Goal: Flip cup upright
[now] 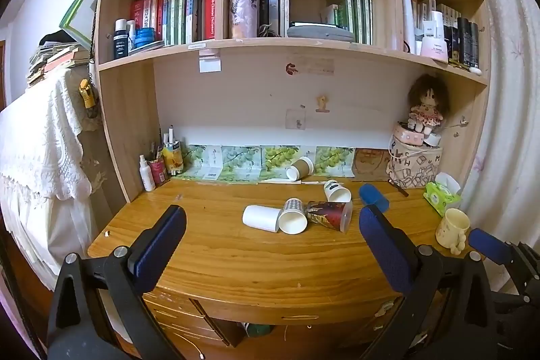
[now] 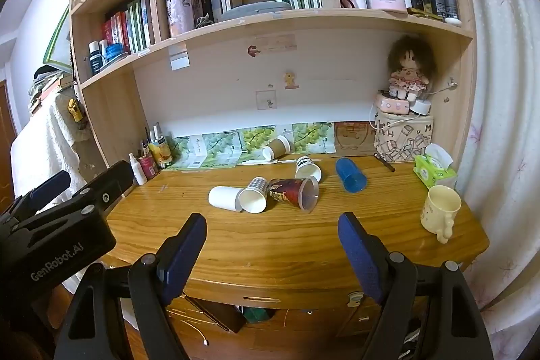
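Several cups lie on their sides on the wooden desk (image 1: 236, 255): a plain white cup (image 1: 260, 217), a patterned white cup (image 1: 293, 215), a red printed clear cup (image 1: 329, 214), a white cup with a dark band (image 1: 336, 190), a brown paper cup (image 1: 299, 168) at the back, and a blue cup (image 1: 373, 196). The same cups show in the right wrist view, with the blue cup (image 2: 351, 175) right of the red one (image 2: 293, 193). My left gripper (image 1: 271, 238) is open and empty above the desk's front edge. My right gripper (image 2: 271, 245) is open and empty, also at the front edge.
A cream mug (image 2: 439, 213) stands upright at the desk's right edge, with a green tissue pack (image 2: 433, 169) behind it. A patterned box with a doll (image 2: 406, 73) sits at the back right. Bottles and pens (image 1: 158, 162) stand at the back left. Bookshelves rise above.
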The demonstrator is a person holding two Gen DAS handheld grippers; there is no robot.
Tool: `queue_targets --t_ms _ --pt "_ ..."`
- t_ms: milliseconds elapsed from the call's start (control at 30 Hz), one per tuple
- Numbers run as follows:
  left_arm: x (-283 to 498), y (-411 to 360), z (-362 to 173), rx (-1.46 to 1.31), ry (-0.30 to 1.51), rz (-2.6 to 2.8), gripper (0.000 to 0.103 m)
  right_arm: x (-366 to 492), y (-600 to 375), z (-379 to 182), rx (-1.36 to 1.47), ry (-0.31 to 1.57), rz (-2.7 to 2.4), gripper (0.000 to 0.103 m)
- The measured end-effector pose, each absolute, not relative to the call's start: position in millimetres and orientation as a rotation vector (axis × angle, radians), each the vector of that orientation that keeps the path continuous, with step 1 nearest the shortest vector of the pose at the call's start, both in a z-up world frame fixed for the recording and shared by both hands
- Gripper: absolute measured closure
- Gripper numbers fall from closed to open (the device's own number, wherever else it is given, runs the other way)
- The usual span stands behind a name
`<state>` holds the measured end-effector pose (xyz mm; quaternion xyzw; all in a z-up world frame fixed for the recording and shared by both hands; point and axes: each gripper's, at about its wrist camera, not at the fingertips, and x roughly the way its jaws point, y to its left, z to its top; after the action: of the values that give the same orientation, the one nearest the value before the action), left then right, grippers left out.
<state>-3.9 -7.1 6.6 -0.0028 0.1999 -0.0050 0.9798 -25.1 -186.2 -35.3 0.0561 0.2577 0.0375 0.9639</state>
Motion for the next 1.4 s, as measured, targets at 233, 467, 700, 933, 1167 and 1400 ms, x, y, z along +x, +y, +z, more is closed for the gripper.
queue_targets --t_ms 233,467,700,933,1167,1400 --pt "-5.2 4.8 5.3 -0.032 0.404 -0.016 0.001 -26.3 -185.7 -36.4 0.11 0.529 0.074 0.022" --pt "-4.7 8.2 4.1 -0.039 0.4 -0.032 0.001 -26.6 -182.8 -34.3 0.109 0.528 0.075 0.022" --pt "-4.4 13.9 3.4 -0.044 0.395 -0.053 0.001 -26.9 -179.6 -34.2 0.108 0.527 0.075 0.022" --pt "-1.6 27.7 1.3 -0.064 0.398 -0.049 0.001 -26.1 -176.8 -34.0 0.106 0.521 0.075 0.022" --pt "3.3 42.6 1.1 -0.077 0.398 -0.063 0.001 -20.1 -161.5 -30.9 0.087 0.523 0.07 0.022" --pt "12.0 52.0 -1.0 -0.078 0.415 -0.088 0.001 -16.8 -141.8 -34.8 0.095 0.531 0.05 0.022"
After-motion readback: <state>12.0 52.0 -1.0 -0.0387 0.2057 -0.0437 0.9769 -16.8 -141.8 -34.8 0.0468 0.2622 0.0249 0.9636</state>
